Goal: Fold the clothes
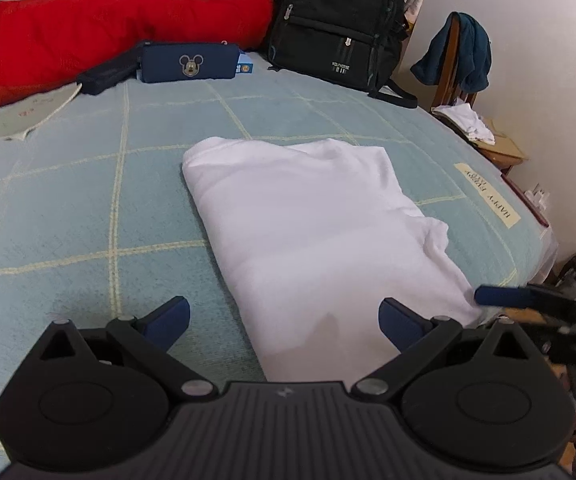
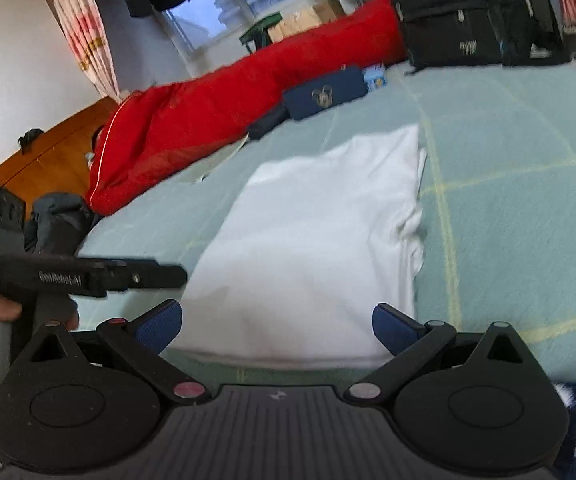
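Left wrist view: left gripper [image 1: 284, 320] hangs with jaws spread, empty, above the near edge of the folded white garment [image 1: 312, 232] on the green bedspread [image 1: 88, 208]. Right wrist view: right gripper [image 2: 274, 326] likewise spread wide, holding nothing; blurry, but the fold looks finished.

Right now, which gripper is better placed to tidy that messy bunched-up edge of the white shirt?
Right, probably. The white shirt's bunched edge lies just ahead of the open right gripper. The left gripper, also open, faces the smooth side.
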A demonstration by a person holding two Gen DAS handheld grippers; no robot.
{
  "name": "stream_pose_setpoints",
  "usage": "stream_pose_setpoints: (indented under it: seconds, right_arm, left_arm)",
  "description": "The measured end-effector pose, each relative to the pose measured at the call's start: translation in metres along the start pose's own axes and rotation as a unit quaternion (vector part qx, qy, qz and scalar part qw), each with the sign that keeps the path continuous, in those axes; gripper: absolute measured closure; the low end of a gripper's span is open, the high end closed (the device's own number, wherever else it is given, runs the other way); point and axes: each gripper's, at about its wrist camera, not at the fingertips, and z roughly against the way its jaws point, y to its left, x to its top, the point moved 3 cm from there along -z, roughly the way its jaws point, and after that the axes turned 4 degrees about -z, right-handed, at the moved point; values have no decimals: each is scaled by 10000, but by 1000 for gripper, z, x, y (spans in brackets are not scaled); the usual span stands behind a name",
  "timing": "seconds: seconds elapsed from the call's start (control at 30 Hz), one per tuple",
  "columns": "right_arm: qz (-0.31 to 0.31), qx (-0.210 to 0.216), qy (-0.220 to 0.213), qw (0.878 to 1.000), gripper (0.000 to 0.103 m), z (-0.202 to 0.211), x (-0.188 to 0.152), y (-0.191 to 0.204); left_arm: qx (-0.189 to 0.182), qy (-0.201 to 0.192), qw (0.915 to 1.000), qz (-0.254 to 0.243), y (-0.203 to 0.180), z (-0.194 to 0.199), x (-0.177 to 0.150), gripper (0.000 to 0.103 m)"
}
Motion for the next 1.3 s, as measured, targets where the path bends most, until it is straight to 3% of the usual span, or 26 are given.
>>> stream_pose_setpoints:
  seconds: [0.2, 0.47, 0.6, 0.87, 1.3]
  right_arm:
    - [355, 67, -25, 9993, 0, -15, 30, 9]
    - [657, -168, 193, 9975, 0, -70, 72, 0]
    - [461, -316, 525, 9971, 0, -84, 57, -19]
    - [299, -202, 379, 9986, 0, -72, 50, -24]
    - [357, -253, 428, 9981, 0, -67, 54, -18]
  left_arm:
    - [53, -65, 9999, 74, 8, 3, 1, 3]
    - [202, -173, 9991, 338, 26, 7, 3, 3]
    - [149, -152, 9991, 374, 29, 2, 4, 3]
    - [-136, -86, 9989, 443, 27, -18, 6, 3]
    - [-258, -155, 9972, 683, 30, -30, 11, 3]
